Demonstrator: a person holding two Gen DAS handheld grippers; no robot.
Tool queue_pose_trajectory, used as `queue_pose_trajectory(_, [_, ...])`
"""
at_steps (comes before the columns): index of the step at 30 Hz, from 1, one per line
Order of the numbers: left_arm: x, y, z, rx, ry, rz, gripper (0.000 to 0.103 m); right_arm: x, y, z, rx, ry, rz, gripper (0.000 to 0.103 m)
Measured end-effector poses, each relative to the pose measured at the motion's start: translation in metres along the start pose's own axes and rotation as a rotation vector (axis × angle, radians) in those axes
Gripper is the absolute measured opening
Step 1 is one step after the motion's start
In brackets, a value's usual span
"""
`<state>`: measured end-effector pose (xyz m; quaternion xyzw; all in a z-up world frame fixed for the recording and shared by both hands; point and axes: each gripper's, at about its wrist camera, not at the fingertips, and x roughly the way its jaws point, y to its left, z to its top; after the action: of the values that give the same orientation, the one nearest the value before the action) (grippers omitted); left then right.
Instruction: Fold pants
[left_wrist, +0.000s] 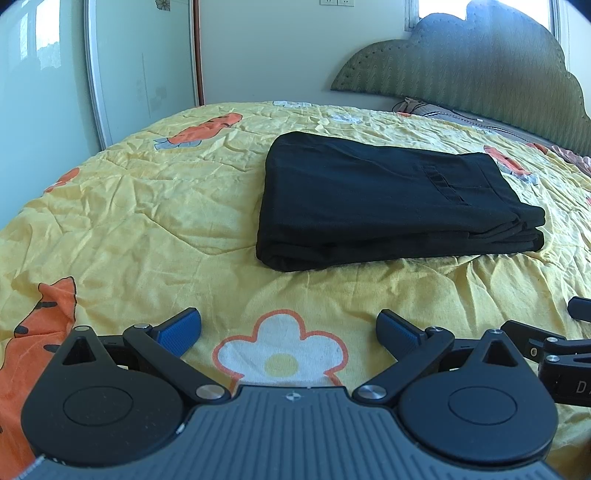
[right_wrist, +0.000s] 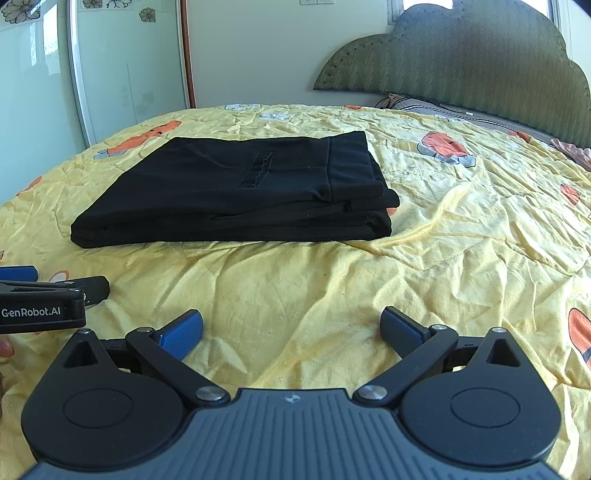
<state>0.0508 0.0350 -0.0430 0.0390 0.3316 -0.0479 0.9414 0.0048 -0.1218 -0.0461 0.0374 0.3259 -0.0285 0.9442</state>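
Black pants (left_wrist: 388, 199) lie folded into a flat, layered rectangle on the yellow bedspread (left_wrist: 147, 206), with a back pocket on top. They also show in the right wrist view (right_wrist: 240, 188). My left gripper (left_wrist: 289, 328) is open and empty, low over the bedspread, well short of the pants. My right gripper (right_wrist: 291, 326) is open and empty too, also short of the pants. Part of the right gripper shows at the right edge of the left wrist view (left_wrist: 561, 354). The left gripper shows at the left edge of the right wrist view (right_wrist: 48, 295).
The bedspread (right_wrist: 461, 236) is wrinkled, with orange and white flower prints. A green padded headboard (left_wrist: 480, 74) stands at the back right with pillows (right_wrist: 443, 107) below it. A pale wardrobe door (right_wrist: 122, 66) stands at the back left.
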Motion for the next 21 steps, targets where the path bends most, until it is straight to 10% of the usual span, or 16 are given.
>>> queue_pose_trajectory(21, [-0.0001,0.0002,0.0002,0.0,0.0,-0.001,0.103,0.0,0.0009,0.0002,-0.005,0.002,-0.017,0.103])
